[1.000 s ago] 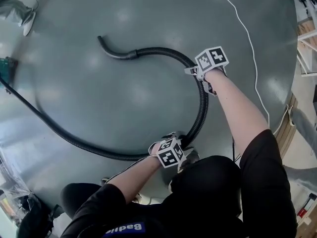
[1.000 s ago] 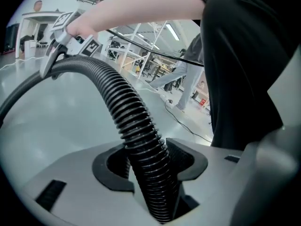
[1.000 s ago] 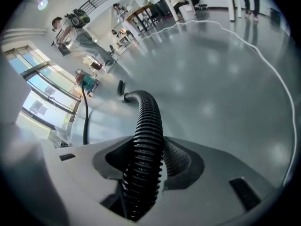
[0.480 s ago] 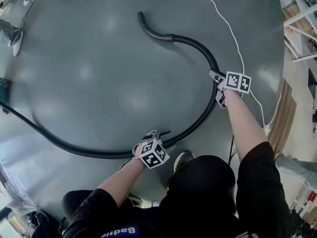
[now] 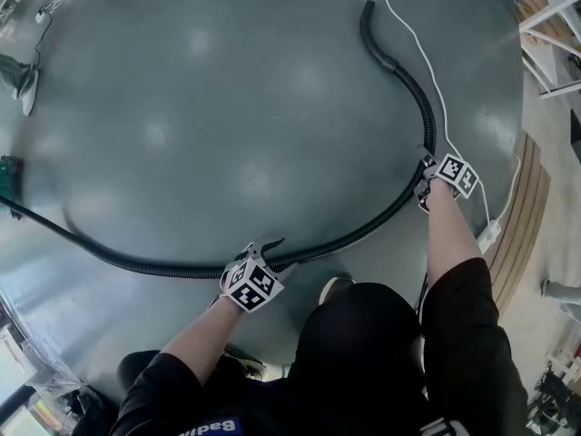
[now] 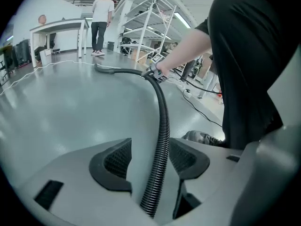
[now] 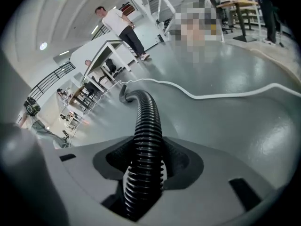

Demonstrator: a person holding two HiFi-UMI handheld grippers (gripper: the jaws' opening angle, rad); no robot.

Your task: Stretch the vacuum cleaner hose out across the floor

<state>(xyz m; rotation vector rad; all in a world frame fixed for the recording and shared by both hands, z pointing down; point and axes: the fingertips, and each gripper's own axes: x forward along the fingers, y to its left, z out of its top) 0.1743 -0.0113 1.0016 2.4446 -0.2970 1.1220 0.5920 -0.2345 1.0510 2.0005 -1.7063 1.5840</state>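
Observation:
A black ribbed vacuum hose [image 5: 363, 230] crosses the grey floor from the left edge in a wide arc. Its smooth end [image 5: 368, 12] lies far off at the top right. My left gripper [image 5: 275, 252] straddles the hose low in the middle. In the left gripper view the hose [image 6: 163, 121] runs between the jaws of that gripper [image 6: 150, 161], which is open, with a gap on the left side. My right gripper [image 5: 424, 178] is at the right bend. There the hose [image 7: 146, 121] fills the jaws of the right gripper [image 7: 143, 161], which is shut on it.
A white cable [image 5: 427, 62] snakes along the floor just beyond the hose's far part. Wooden boards [image 5: 526, 198] and white shelving [image 5: 554, 25] border the right side. A teal object [image 5: 7, 175] sits at the left edge. A person [image 6: 101, 20] stands by a white table [image 6: 56, 29].
The right gripper has carried its part of the hose out to the right, and the tight loop has opened into a wide arc. The left gripper has slid left along the hose.

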